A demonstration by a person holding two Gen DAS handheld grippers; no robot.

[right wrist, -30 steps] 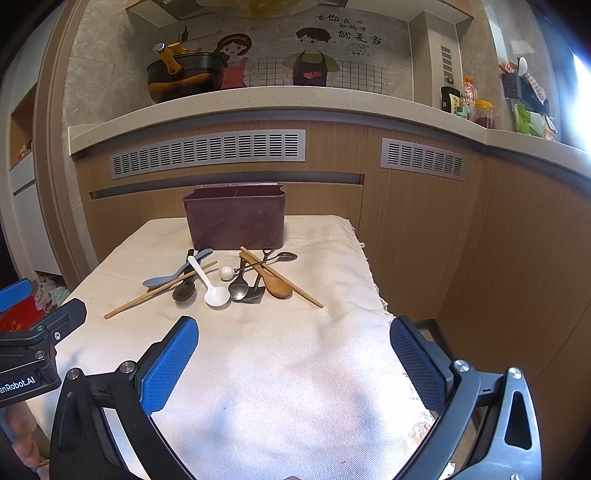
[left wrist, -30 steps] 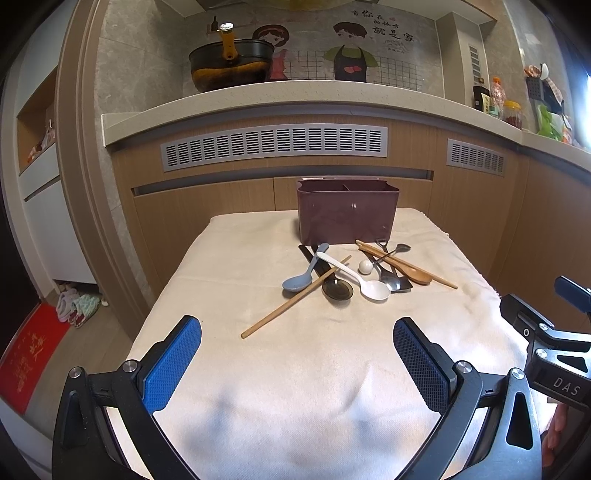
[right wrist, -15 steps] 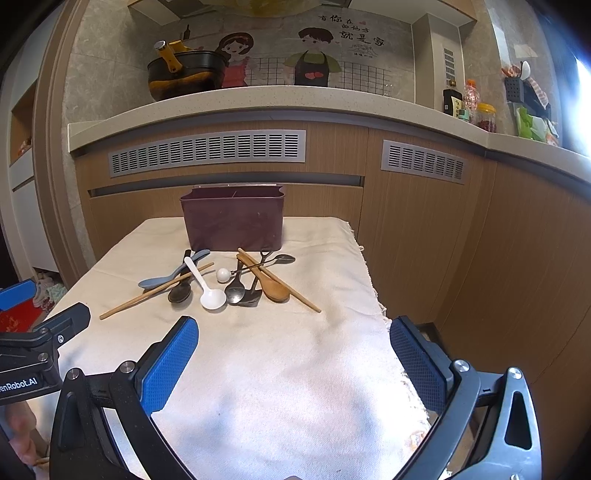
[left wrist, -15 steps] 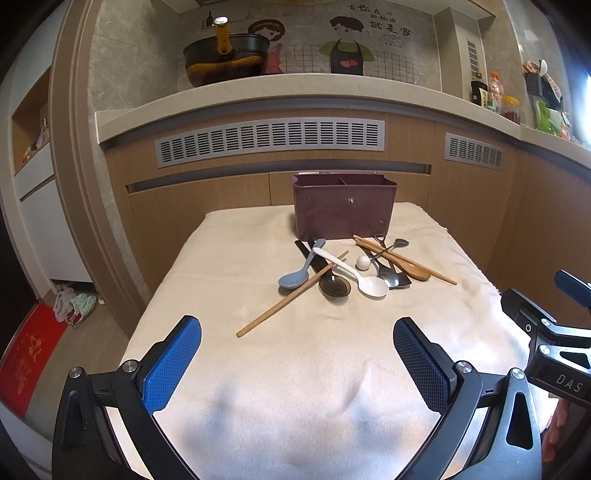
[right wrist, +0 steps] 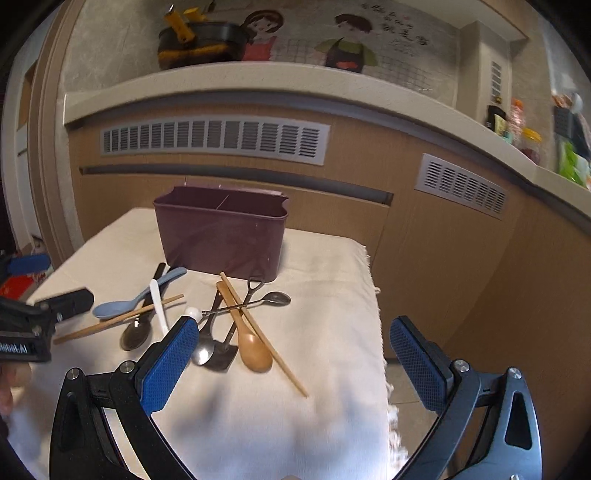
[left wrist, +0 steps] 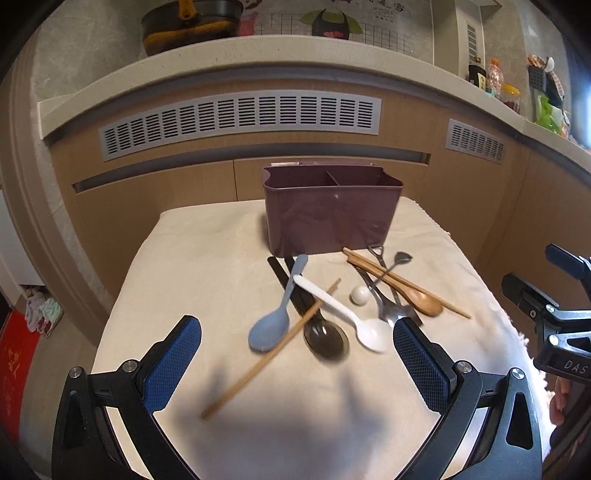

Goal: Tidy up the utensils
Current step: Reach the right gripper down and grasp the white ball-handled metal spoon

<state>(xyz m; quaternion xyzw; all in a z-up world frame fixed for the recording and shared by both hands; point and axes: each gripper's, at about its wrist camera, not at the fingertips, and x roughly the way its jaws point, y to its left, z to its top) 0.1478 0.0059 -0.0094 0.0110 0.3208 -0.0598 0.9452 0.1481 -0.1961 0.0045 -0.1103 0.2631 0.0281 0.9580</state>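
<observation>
A maroon divided utensil holder (left wrist: 332, 214) (right wrist: 221, 232) stands at the far middle of the cloth-covered table (left wrist: 207, 258). In front of it lies a pile of utensils: a blue spoon (left wrist: 273, 325), a white spoon (left wrist: 354, 317), a dark spoon (left wrist: 327, 341), a wooden chopstick (left wrist: 273, 350), a wooden spoon (right wrist: 247, 336), a second chopstick (right wrist: 266, 336) and metal spoons (right wrist: 266, 300). My left gripper (left wrist: 297, 363) is open and empty, just short of the pile. My right gripper (right wrist: 295, 363) is open and empty, near the wooden spoon.
A wooden counter front with vents (left wrist: 240, 122) rises behind the table. A pot (left wrist: 192, 22) sits on the counter ledge. The table's right edge (right wrist: 380, 332) drops to the floor. Bottles and jars (right wrist: 528, 140) stand at the far right.
Both grippers have moved forward and down toward the utensil pile, which now looks much larger. Both stay open and empty.
</observation>
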